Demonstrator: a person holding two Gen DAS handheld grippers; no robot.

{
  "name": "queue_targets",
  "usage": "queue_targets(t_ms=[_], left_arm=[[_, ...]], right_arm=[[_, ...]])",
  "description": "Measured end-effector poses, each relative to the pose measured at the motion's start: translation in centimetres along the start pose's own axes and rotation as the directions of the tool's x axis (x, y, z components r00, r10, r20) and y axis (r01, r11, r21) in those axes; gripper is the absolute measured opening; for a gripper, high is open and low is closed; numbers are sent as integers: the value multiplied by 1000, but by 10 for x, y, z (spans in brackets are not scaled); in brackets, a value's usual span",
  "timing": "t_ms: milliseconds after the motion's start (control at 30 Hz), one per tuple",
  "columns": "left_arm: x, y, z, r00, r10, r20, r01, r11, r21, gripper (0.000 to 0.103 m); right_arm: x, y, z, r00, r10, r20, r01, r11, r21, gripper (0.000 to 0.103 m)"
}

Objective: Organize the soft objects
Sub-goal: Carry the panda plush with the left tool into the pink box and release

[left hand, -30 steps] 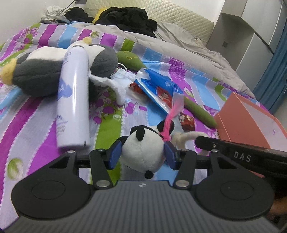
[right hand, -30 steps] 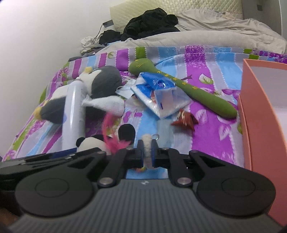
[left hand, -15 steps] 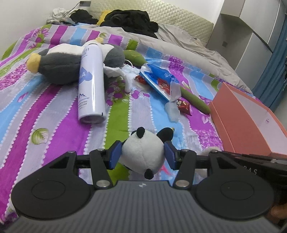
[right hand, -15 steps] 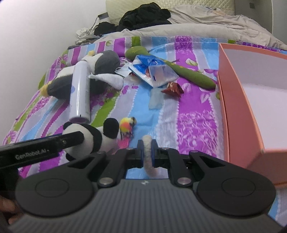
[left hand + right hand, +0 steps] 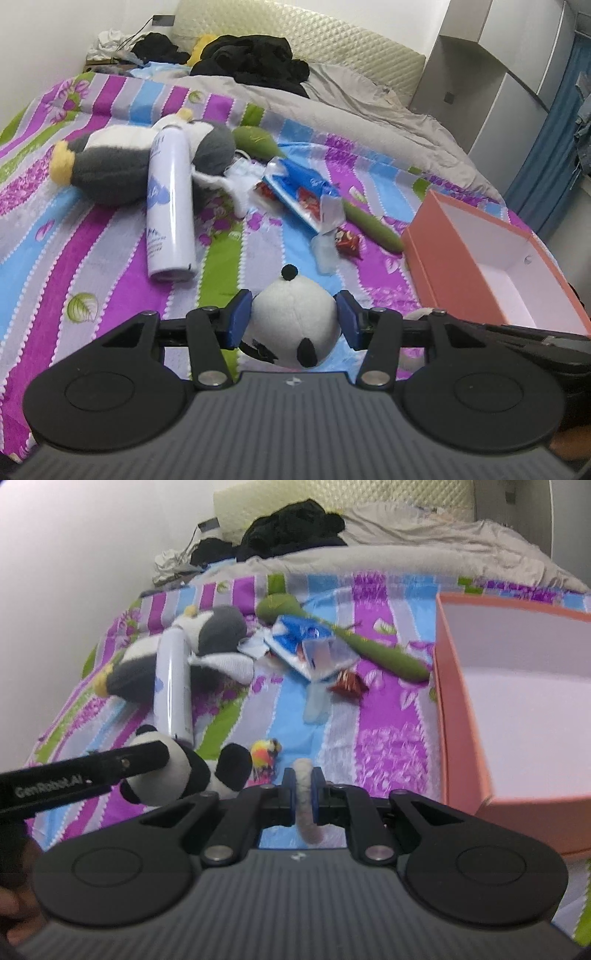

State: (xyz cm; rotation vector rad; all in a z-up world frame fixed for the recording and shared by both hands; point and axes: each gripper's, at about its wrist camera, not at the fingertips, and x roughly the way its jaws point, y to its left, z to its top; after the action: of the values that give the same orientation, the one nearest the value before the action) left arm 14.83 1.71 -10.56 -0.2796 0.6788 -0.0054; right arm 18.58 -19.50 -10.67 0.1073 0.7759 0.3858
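Observation:
A small panda plush (image 5: 291,325) hangs above the striped bedspread, its white head squeezed between the blue pads of my left gripper (image 5: 291,317). In the right wrist view the panda (image 5: 184,771) shows at the lower left with a left finger (image 5: 92,771) across it. My right gripper (image 5: 303,790) is shut on a pale fuzzy loop (image 5: 306,812) just right of the panda. An open orange box (image 5: 454,266) with a white inside sits on the bed to the right, with its near wall (image 5: 461,720) close to my right gripper.
On the bed lie a grey penguin plush (image 5: 110,173), a white spray can (image 5: 170,199), a long green plush (image 5: 369,221), a blue packet (image 5: 299,188), a red wrapper (image 5: 347,240) and a small orange toy (image 5: 264,757). Dark clothes (image 5: 255,62) lie by the headboard.
Both grippers have risen and pulled back from the pile, carrying the panda and the fuzzy loop. The orange box now fills more of both views.

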Motion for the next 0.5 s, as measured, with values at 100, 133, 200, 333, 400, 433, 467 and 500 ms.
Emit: queue_targets(t_ms=[100,133,200,333,400,433,467,500], left_arm=[[-4,-11,10,1000,-12,6,12,1000,0,56],[-5,-16,14,1000,-14,8,14,1000,4,56],[-8,-25,22,1000,-23,17,22,1000,11,56],[-11,-42,41,999,-36,34,35,999,18,56],[-12,-52,51,998,-43,43,42,999,25,56],[-13,-58,56,998,-46,47,45,999,30,56],[-13,-63,61,997,-50,50,48,998,35,56],[-13,-69,67,997,-55,54,53,998,40,56]], right_arm=[[-11,-5,13,1000,1,19,-1,1000,2,12],[-15,-7,18,1000,-1,28,1,1000,3,12],[-23,-12,26,999,-1,42,0,1000,6,12],[-37,-21,46,998,-4,68,3,1000,12,12],[-43,-26,55,996,-5,84,4,1000,10,12],[-47,-28,60,996,-7,91,6,1000,10,12],[-49,-31,65,995,-9,98,8,1000,11,12],[-53,-34,70,994,-11,104,9,1000,12,12]])
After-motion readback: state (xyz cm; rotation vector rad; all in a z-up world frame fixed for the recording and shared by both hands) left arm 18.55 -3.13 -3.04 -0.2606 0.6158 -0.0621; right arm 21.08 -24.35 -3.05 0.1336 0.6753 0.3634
